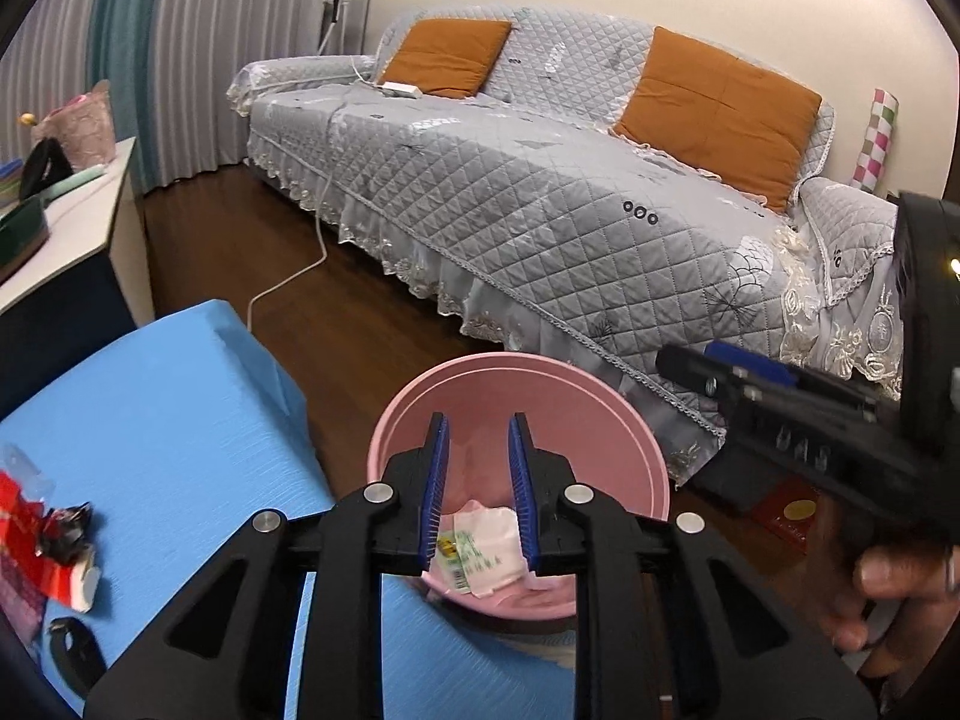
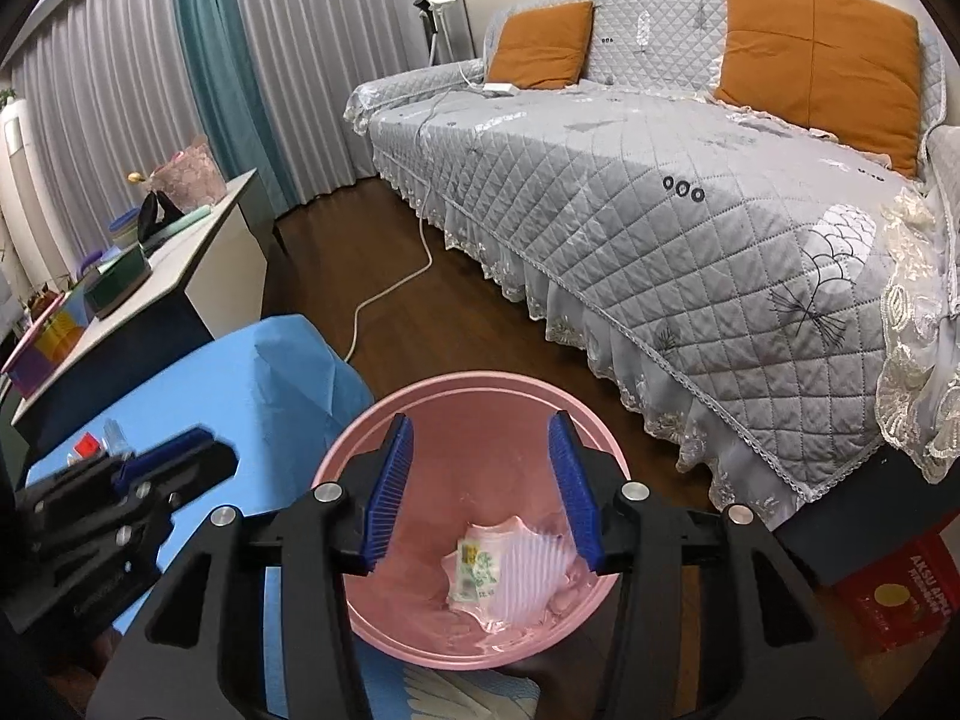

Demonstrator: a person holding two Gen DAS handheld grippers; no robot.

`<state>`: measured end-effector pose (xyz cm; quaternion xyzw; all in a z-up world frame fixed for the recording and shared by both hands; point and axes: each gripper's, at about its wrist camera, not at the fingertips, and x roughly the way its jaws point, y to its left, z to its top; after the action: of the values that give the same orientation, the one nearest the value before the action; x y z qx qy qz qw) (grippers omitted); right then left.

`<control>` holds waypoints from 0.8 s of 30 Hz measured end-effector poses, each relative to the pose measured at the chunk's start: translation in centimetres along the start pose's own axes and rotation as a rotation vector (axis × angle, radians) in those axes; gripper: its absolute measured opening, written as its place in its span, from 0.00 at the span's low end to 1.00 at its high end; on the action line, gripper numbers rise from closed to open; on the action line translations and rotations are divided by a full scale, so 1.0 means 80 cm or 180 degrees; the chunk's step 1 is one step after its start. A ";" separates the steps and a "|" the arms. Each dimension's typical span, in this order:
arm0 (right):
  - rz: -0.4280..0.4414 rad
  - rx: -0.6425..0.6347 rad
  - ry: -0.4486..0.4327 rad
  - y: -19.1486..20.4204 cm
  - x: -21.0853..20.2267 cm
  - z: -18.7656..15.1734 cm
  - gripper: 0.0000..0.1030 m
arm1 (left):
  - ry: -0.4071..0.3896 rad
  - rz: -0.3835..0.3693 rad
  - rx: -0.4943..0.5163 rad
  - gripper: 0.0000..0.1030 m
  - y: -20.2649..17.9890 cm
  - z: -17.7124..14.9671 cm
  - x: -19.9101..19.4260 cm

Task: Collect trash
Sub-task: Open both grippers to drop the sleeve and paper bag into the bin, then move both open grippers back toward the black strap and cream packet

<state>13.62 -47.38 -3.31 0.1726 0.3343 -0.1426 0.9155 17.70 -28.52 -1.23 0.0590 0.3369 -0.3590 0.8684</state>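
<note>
A: Largest first: pink bin (image 2: 420, 612) on the floor, beside the blue-covered table (image 1: 150, 420); a plastic wrapper (image 2: 498, 570) lies inside it.

B: Best practice?

A: Release directly above the opening. Right gripper (image 2: 483, 492): jaws wide, empty. Left gripper (image 1: 478, 492): narrowly parted, empty. More wrappers (image 1: 54, 540) wait on the table.

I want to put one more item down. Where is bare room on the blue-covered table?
The blue-covered table is bare from its far corner to the pink plastic bin. Its near left edge is crowded: red torn wrapper, black crumpled wrapper.
</note>
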 end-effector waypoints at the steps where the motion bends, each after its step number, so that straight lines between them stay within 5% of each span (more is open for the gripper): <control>1: 0.0008 0.0008 -0.0012 0.002 -0.001 0.001 0.46 | -0.0014 0.0025 -0.0002 0.20 0.002 -0.001 -0.006; 24: 0.0801 -0.0370 -0.0213 0.159 -0.055 -0.017 0.44 | -0.0451 0.0854 -0.0450 0.20 0.117 -0.046 -0.201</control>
<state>14.42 -34.73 1.47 0.1549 0.2870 -0.0127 0.9452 13.65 -11.00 4.74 0.0168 0.2883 -0.2185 0.9321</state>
